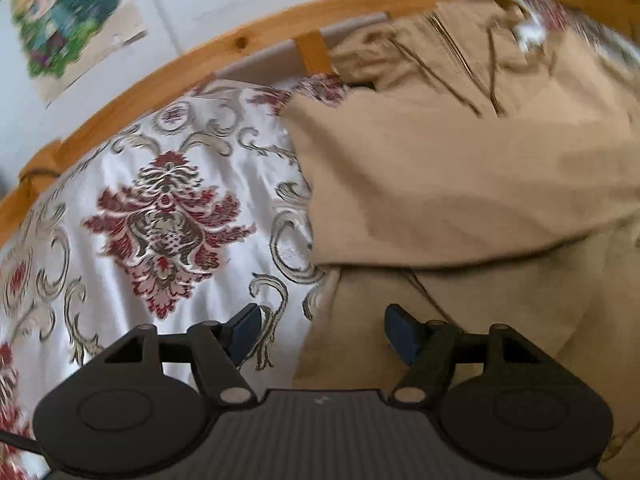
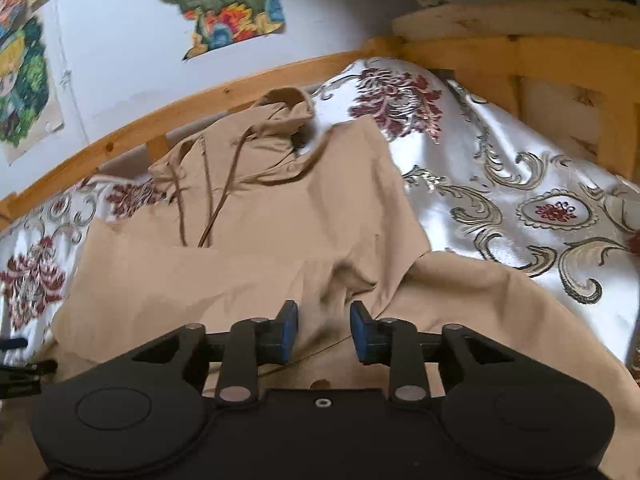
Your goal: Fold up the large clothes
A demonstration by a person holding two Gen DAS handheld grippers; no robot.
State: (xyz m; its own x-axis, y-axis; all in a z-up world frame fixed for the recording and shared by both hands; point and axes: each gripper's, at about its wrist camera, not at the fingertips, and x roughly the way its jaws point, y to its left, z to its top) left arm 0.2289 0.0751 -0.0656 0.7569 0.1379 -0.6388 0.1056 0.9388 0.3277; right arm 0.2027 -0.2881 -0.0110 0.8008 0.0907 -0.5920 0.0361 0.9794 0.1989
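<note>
A tan hooded jacket (image 1: 460, 184) lies spread on the bed, with brown drawstrings and a zip near its hood. Its left part is folded over the body. My left gripper (image 1: 322, 334) is open and empty, just above the jacket's left edge where it meets the bedspread. In the right wrist view the jacket (image 2: 248, 248) fills the middle, hood (image 2: 286, 114) at the far side by the rail. My right gripper (image 2: 324, 332) is open and empty, low over the jacket's near part. The other gripper (image 2: 20, 364) shows at the left edge.
The bed has a white bedspread with red and grey damask pattern (image 1: 160, 220), also seen on the right (image 2: 520, 200). A wooden bed rail (image 1: 180, 68) runs along the far side against a white wall with coloured pictures (image 2: 220, 4). A wooden headboard (image 2: 540, 60) stands at the right.
</note>
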